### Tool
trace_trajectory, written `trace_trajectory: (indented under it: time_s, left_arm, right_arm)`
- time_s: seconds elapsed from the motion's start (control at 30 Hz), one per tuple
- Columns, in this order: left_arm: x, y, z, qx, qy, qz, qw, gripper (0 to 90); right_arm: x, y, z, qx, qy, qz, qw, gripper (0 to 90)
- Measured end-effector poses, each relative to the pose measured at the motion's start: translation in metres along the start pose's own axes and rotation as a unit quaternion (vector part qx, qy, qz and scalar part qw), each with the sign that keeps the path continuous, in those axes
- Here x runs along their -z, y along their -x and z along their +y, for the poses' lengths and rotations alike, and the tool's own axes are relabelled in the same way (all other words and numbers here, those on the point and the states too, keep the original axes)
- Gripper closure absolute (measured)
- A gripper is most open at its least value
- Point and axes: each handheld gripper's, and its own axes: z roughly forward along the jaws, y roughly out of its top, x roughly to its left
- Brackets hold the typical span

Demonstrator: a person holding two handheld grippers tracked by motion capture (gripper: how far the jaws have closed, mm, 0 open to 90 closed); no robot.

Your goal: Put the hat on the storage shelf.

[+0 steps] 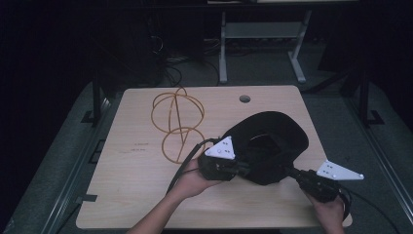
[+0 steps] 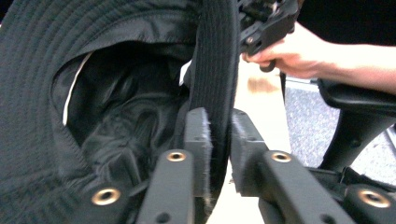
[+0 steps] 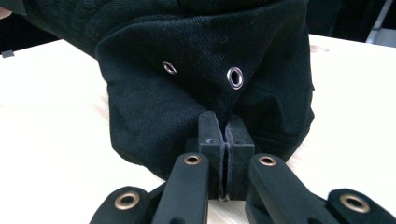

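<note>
Table [image 1: 131,190]: pale wood, smooth, under both grippers.
Hat [image 1: 270,146]: black woven cotton bucket hat, upturned, between the two grippers, long axis running from one to the other, lining glossy and crumpled.
Wire stand [image 1: 176,124]: thin golden hoops, beyond left gripper, well apart.
Left gripper [image 2: 219,140]: nearer the brim, grasping stitched brim edge [image 2: 212,60] between pads.
Right gripper [image 3: 226,142]: clenched on crown cloth below metal eyelets [image 3: 235,77].

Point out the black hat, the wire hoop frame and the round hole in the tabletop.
black hat [image 1: 272,127]: high view, on the upper part of its brim.
wire hoop frame [image 1: 178,113]: high view, where its upper hoops cross.
round hole [image 1: 245,99]: high view, at the hole's middle, near the table's far edge.
</note>
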Motion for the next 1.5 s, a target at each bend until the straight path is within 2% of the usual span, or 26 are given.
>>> trace_trajectory:
  time_s: [0.1,0.23,0.4,0.5,0.73,0.9,0.97,1.2,1.5]
  left_arm:
    - [0.005,0.0,-0.001,-0.001,-0.005,0.009,1.0,67.5]
    - [0.012,0.001,-0.004,-0.001,-0.009,0.021,0.9997,61.2]
    - [0.016,0.003,-0.008,-0.007,-0.018,0.034,0.9992,56.6]
    - [0.02,0.003,-0.012,-0.004,-0.013,0.044,0.9989,52.6]
    - [0.031,0.0,-0.024,0.005,-0.007,0.07,0.9975,47.1]
    - [0.04,0.001,-0.034,0.009,-0.002,0.086,0.9963,45.5]
    - [0.042,0.001,-0.038,0.009,-0.007,0.092,0.9957,45.4]
    - [0.047,0.001,-0.055,0.021,-0.012,0.099,0.9948,44.9]
    - [0.052,0.001,-0.078,0.05,0.0,0.097,0.994,44.5]
  right_arm:
    - [0.004,0.0,0.003,-0.003,0.001,-0.002,1.0,88.0]
    - [0.009,0.003,0.007,-0.003,0.006,-0.005,1.0,88.1]
    - [0.016,0.004,0.016,0.007,0.006,-0.012,0.9999,88.1]
    - [0.022,0.004,0.024,0.019,0.007,-0.017,0.9996,88.2]
    - [0.032,0.004,0.037,0.029,0.011,-0.025,0.9992,88.4]
    - [0.038,0.004,0.049,0.039,0.019,-0.033,0.9985,88.5]
    - [0.041,0.004,0.056,0.044,0.024,-0.035,0.9981,88.5]
    - [0.047,0.005,0.08,0.063,0.02,-0.039,0.9971,88.5]
    - [0.046,0.003,0.105,0.086,0.026,-0.045,0.995,88.5]
